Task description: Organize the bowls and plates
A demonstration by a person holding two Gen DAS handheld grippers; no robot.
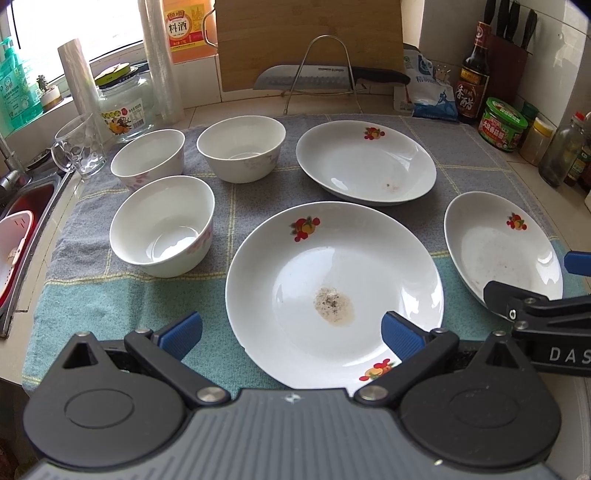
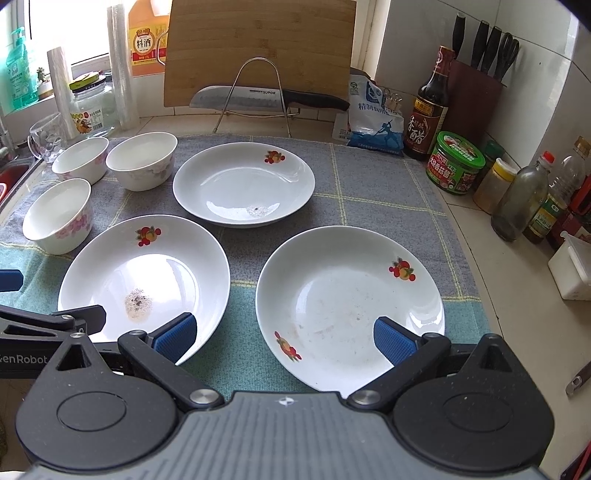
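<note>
Three white plates with red fruit prints lie on a grey and teal towel [image 1: 92, 295]: a near plate [image 1: 332, 288] with a brown stain, a far plate [image 1: 365, 162] and a right plate [image 1: 498, 247]. Three white bowls [image 1: 162, 225] [image 1: 147, 157] [image 1: 242, 147] stand at the left. My left gripper [image 1: 291, 334] hangs open above the near plate's front rim, holding nothing. In the right wrist view my right gripper [image 2: 284, 336] is open over the front edge of the right plate [image 2: 347, 302], beside the stained plate [image 2: 147, 273].
A glass mug [image 1: 79, 147] and a jar [image 1: 125, 107] stand at the back left by the sink [image 1: 26, 206]. A knife [image 1: 325, 77] rests on a wire rack before a cutting board [image 1: 306, 33]. Sauce bottles [image 2: 428, 107], jars and a knife block [image 2: 476, 85] line the right wall.
</note>
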